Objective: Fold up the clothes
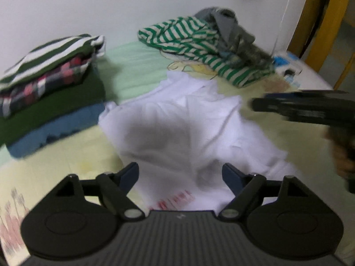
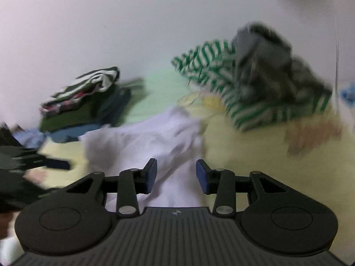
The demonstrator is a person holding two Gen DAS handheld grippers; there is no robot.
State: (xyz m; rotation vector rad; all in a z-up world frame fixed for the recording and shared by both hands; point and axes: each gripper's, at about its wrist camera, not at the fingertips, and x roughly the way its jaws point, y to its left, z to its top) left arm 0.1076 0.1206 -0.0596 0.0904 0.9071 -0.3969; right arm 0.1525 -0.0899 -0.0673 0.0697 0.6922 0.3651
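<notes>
Your left gripper [image 1: 180, 175] hangs low over the near part of the white T-shirt [image 1: 182, 119], fingers spread wide with nothing between them; the cloth lies straight ahead of and under the fingertips, with a red print close to the gripper body. Your right gripper [image 2: 176, 175] is also parted, less widely, empty, with white fabric running up between its blue pads [image 2: 151, 173] and away from you. The shirt lies crumpled and spread on the pale yellow-green bedsheet [image 1: 133, 71], its long axis running roughly from you toward the wall, collar end far. Both grippers sit at its near edge, the left toward its left side and the right toward its right, so neither is clearly nearer; motion blur keeps the exact hem hidden. To the far left stands a folded stack [image 1: 48, 79], a green-and-white striped piece on top; to the far right lies a loose heap of green-striped top [image 1: 188, 40] and grey garment [image 1: 224, 24].
</notes>
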